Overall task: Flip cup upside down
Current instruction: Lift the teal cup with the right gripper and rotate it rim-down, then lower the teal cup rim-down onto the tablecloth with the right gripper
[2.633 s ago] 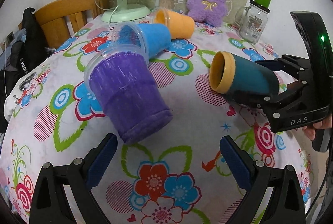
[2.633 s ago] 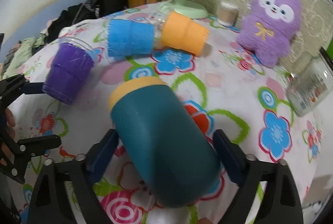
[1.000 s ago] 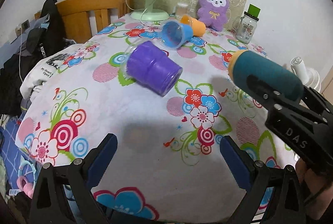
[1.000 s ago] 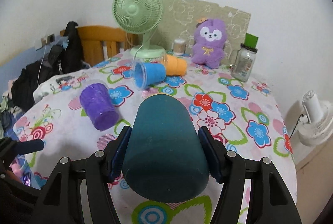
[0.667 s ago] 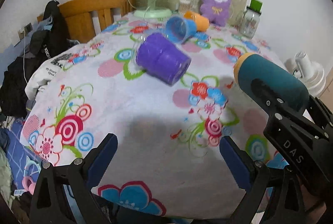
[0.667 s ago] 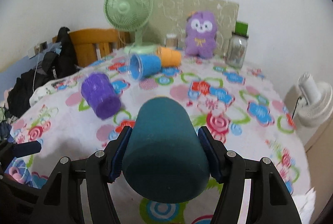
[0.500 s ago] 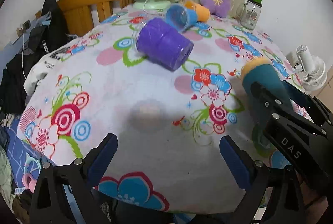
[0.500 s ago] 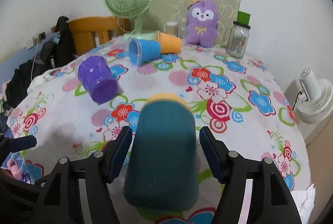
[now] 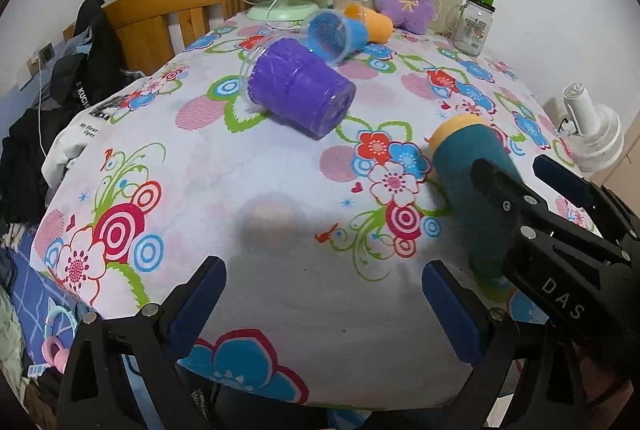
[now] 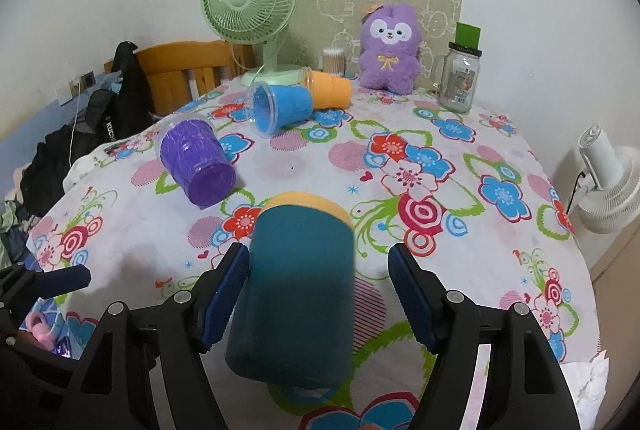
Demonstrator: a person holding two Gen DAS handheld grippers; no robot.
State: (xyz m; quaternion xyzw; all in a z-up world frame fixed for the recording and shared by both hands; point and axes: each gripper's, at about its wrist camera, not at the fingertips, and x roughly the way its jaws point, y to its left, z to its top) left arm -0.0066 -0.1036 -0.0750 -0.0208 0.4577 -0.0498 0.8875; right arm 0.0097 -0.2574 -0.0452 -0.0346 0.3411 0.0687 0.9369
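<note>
A teal cup with an orange rim (image 10: 298, 282) lies between my right gripper's (image 10: 318, 282) fingers, rim pointing away from me, tilted low over the flowered tablecloth (image 10: 460, 190). The right jaws stand apart: a gap shows on the cup's right side, the left pad (image 10: 224, 290) is at its wall. In the left wrist view the teal cup (image 9: 476, 190) sits at the right with the right gripper (image 9: 532, 174) around it. My left gripper (image 9: 324, 302) is open and empty above the near table edge.
A purple cup (image 10: 198, 162), a blue cup (image 10: 280, 106) and an orange cup (image 10: 330, 88) lie on their sides farther back. A green fan (image 10: 250, 2), purple plush (image 10: 390, 50) and glass jar (image 10: 460, 78) stand at the rear. A wooden chair with clothes (image 10: 176, 70) is at left, a white fan (image 10: 608, 182) at right.
The right gripper lifted the teal cup off the table, then tipped and lowered it toward the cloth. Its jaws have widened around the cup. The left gripper drew back to the near edge.
</note>
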